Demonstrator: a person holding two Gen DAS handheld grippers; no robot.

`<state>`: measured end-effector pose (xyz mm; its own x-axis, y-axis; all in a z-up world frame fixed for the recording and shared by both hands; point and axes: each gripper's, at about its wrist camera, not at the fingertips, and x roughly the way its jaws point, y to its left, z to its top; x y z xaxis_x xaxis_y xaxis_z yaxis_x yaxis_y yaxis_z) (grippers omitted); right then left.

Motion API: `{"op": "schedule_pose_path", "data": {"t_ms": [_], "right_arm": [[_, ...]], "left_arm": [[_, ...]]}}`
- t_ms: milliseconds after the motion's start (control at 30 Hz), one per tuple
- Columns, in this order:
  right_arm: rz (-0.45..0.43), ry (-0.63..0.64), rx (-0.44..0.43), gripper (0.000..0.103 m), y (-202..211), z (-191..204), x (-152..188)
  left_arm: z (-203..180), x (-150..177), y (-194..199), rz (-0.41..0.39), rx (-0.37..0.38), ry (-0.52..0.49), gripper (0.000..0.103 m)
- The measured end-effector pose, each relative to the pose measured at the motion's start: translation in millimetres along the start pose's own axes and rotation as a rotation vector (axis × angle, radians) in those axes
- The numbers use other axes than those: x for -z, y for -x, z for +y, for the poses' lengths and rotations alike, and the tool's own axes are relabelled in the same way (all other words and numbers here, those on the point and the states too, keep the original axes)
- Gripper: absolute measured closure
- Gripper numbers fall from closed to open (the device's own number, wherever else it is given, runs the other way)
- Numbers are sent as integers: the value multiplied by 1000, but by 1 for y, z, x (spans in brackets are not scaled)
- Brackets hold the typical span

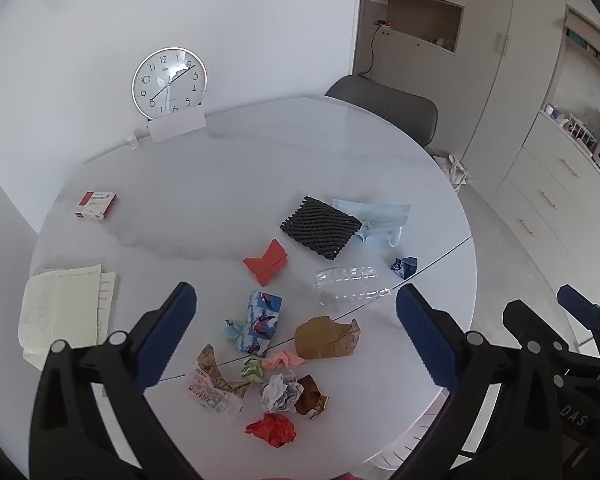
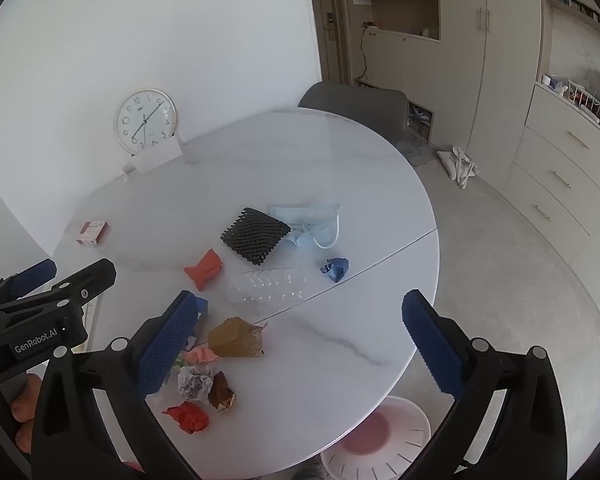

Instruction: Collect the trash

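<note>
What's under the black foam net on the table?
The black foam net overlaps one end of the light blue face mask, whose remainder and ear loops stick out beside it. Anything else beneath the net is hidden.

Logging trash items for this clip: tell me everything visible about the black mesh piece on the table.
The black mesh piece looks like a foam net sleeve pressed flat into a rough rectangle, with an open diamond-lattice texture and ribbed edges. It lies flat on the white marble-look table, turned diagonally, past the main litter cluster. Its far corner overlaps a light blue face mask. A red folded paper lies nearby, apart from it. Neither gripper touches it.
</note>
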<state>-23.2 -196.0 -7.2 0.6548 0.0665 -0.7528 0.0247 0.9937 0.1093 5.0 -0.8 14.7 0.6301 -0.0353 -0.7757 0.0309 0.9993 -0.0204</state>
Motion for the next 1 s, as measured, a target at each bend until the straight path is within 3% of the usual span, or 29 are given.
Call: {"op": "schedule_pose_path", "data": {"t_ms": [1000], "right_arm": [[5, -12, 6, 2, -8, 3, 11]], "left_arm": [[10, 5, -16, 31, 11, -2, 7]]}}
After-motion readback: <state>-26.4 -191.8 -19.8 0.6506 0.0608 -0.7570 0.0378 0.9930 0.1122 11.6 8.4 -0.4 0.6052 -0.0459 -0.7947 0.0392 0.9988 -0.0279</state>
